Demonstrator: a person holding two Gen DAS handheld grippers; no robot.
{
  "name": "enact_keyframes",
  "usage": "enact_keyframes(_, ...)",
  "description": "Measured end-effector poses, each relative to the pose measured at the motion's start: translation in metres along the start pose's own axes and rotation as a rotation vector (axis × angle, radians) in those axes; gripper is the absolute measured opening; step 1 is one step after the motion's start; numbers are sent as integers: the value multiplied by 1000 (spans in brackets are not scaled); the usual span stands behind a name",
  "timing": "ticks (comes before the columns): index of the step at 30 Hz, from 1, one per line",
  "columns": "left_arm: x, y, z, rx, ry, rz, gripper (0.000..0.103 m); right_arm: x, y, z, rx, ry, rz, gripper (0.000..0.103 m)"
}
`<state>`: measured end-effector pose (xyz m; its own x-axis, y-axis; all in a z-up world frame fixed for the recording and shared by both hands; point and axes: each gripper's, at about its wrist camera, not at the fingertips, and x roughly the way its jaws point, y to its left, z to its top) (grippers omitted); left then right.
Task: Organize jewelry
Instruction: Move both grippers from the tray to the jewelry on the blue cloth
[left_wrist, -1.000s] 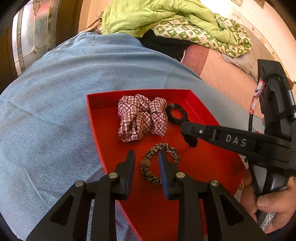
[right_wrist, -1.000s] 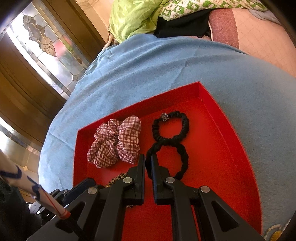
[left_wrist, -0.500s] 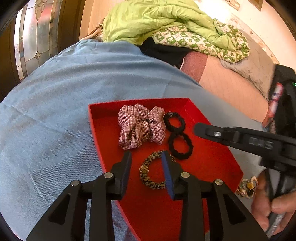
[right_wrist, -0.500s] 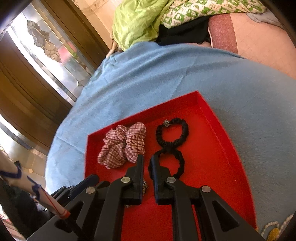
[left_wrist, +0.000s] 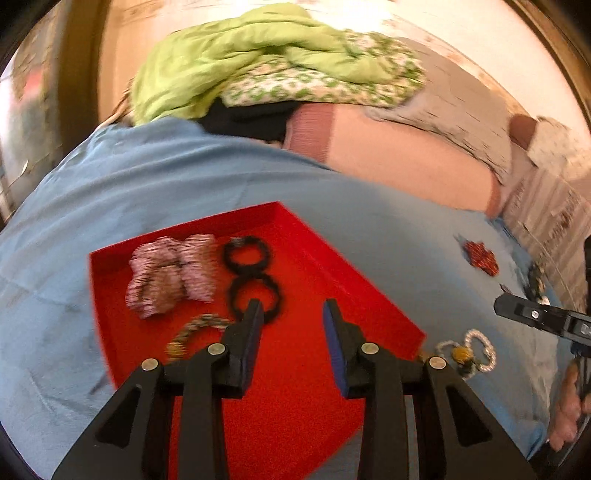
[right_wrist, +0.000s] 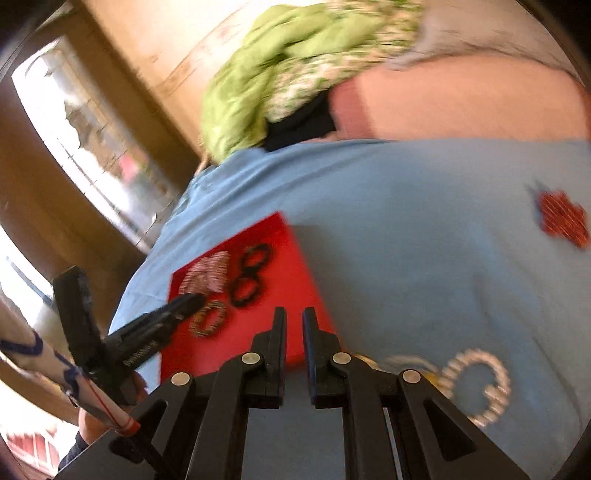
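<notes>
The left gripper (left_wrist: 291, 314) hangs spread and empty above the shallow red tray (left_wrist: 369, 295); ahead-left lie black looped hair ties (left_wrist: 255, 284). The right gripper (right_wrist: 294, 317), slightly parted, holds nothing; a pearly beaded bracelet (right_wrist: 476, 384) lies just right on the blue cloth (right_wrist: 406, 221).

A home bedroom: blue bedsheet (left_wrist: 184, 177), crumpled green blanket (left_wrist: 236, 59), stained-glass door (right_wrist: 92, 147).
</notes>
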<state>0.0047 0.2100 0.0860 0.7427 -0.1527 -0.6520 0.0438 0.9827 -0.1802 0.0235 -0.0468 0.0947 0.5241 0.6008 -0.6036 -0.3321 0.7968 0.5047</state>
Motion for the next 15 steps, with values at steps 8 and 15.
enact_keyframes(8,14,-65,-14,179,53,-119,32,-26,-77,-11,138,-28,-36,9)
enact_keyframes(15,38,-135,-34,291,162,-348,32,-44,-115,-19,214,-36,-46,10)
